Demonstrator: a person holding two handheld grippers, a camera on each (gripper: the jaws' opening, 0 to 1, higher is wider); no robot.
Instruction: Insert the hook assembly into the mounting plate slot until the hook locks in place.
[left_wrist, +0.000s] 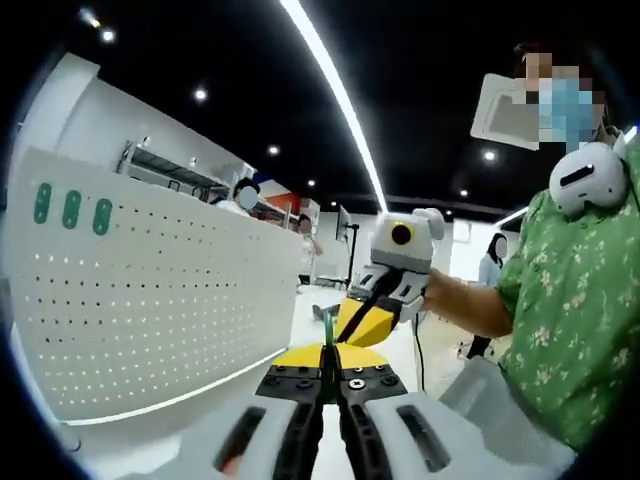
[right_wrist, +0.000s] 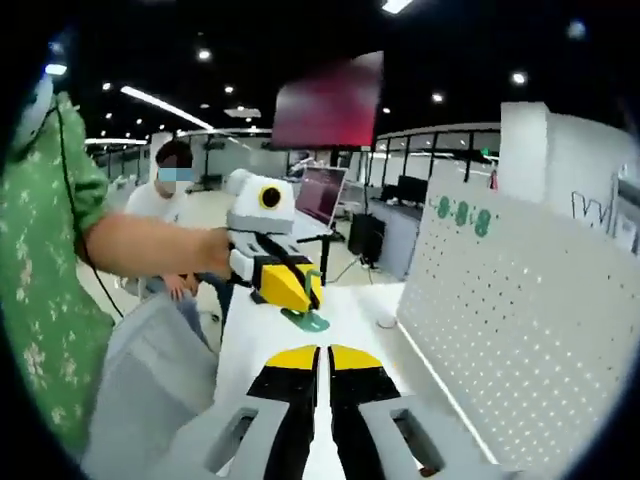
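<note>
A pegboard panel (left_wrist: 140, 300) stands upright on the table (right_wrist: 350, 320), with the left claw (left_wrist: 330, 385) beside it holding a hook (right_wrist: 312, 290) and the right claw (right_wrist: 322, 375) facing opposite.

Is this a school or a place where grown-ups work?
It looks like a big open office or lab, probably a workplace. There are long ceiling light strips, desks with computer monitors, and a white pegboard standing on the table for hanging things.
</note>
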